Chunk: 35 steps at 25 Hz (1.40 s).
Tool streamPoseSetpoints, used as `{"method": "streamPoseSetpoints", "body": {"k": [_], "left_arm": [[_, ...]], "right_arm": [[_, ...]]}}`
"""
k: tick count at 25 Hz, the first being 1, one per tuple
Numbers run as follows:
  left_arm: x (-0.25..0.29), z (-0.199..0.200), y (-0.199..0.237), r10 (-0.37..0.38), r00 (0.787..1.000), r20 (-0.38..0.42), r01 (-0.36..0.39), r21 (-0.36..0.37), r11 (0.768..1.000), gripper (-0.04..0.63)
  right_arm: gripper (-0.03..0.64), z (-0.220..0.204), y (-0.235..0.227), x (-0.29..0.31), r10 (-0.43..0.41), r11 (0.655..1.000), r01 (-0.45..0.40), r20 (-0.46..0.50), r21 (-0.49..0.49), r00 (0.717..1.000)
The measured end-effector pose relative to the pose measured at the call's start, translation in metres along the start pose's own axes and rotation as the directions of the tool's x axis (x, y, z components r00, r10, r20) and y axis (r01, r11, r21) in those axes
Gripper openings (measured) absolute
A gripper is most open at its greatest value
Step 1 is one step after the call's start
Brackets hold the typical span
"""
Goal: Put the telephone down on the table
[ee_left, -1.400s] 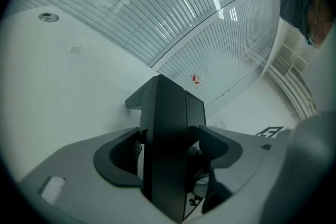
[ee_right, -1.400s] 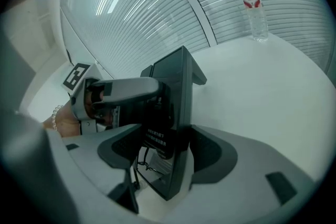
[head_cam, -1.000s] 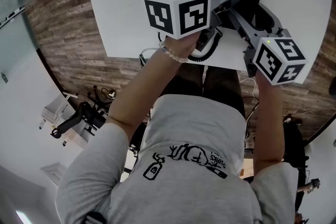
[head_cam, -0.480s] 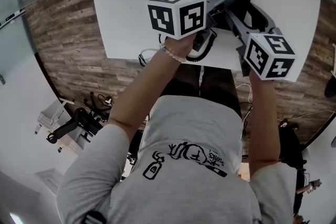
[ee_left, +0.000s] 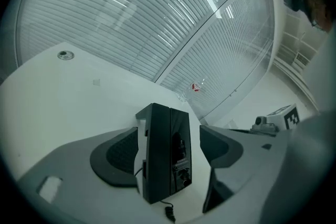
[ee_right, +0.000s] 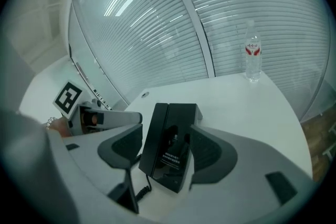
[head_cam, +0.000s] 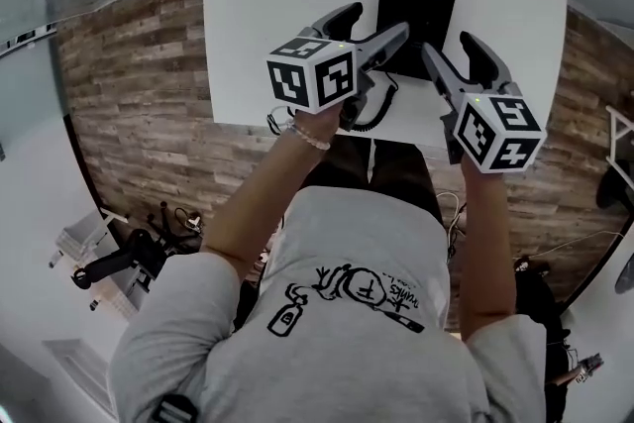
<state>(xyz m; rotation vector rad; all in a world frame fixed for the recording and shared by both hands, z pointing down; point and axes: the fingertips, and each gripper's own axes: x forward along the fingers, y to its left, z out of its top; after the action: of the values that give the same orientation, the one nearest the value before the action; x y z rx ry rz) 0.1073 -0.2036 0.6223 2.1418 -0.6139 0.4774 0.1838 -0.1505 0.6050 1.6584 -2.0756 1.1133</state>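
Note:
The black telephone (head_cam: 416, 10) stands upright on the white table (head_cam: 277, 5), its coiled cord (head_cam: 371, 109) trailing to the near edge. My left gripper (head_cam: 374, 20) is open just left of it, with the jaws apart and touching nothing. In the left gripper view the telephone (ee_left: 163, 160) stands ahead between the spread jaws of the left gripper (ee_left: 169, 136). My right gripper (head_cam: 448, 45) is open at the telephone's near right corner. In the right gripper view the telephone (ee_right: 170, 149) shows between the jaws of the right gripper (ee_right: 166, 134), which do not clamp it.
A water bottle (ee_right: 253, 57) stands at the table's far side, near a wall of slatted blinds. A small round grommet (ee_left: 65, 55) sits in the tabletop at the far left. Wooden flooring (head_cam: 139, 94) lies beyond the table's near edge.
Both grippers have drawn back toward the table's near edge, away from the telephone, which they framed closely before. The telephone stays standing on the table.

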Motion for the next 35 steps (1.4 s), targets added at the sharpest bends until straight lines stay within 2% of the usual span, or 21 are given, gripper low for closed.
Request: {"method": "streamPoseSetpoints", "body": {"k": [3,9,14,18,24,29,35], "left_arm": [[-0.018,0.002,-0.010,-0.003,1.000,0.006,0.003,0.009,1.000,0.350],[-0.061,0.022,-0.046,-0.034,0.997,0.070,0.030,0.052,0.998,0.350],[-0.096,0.042,-0.079,-0.087,0.989,0.123,0.074,0.107,0.991,0.344],[-0.124,0.058,-0.103,-0.125,0.979,0.162,0.097,0.169,0.981,0.291],[-0.161,0.078,-0.143,-0.182,0.958,0.220,0.120,0.269,0.956,0.222],[-0.196,0.101,-0.170,-0.210,0.936,0.282,0.095,0.372,0.923,0.161],[-0.234,0.122,-0.200,-0.243,0.908,0.341,0.071,0.445,0.893,0.118]], "right_arm": [[0.273,0.017,0.013,-0.014,0.008,0.999,-0.007,0.031,-0.032,0.999],[0.272,0.049,0.039,-0.048,0.022,0.994,-0.012,0.094,-0.110,0.995],[0.227,0.070,0.059,-0.080,0.038,0.987,-0.013,0.153,-0.160,0.988],[0.209,0.088,0.076,-0.106,0.047,0.979,-0.005,0.201,-0.203,0.978],[0.150,0.115,0.108,-0.146,0.068,0.957,0.018,0.285,-0.289,0.956],[0.137,0.141,0.138,-0.177,0.086,0.931,0.050,0.352,-0.361,0.932],[0.117,0.166,0.169,-0.213,0.113,0.904,0.073,0.401,-0.422,0.909]]}}
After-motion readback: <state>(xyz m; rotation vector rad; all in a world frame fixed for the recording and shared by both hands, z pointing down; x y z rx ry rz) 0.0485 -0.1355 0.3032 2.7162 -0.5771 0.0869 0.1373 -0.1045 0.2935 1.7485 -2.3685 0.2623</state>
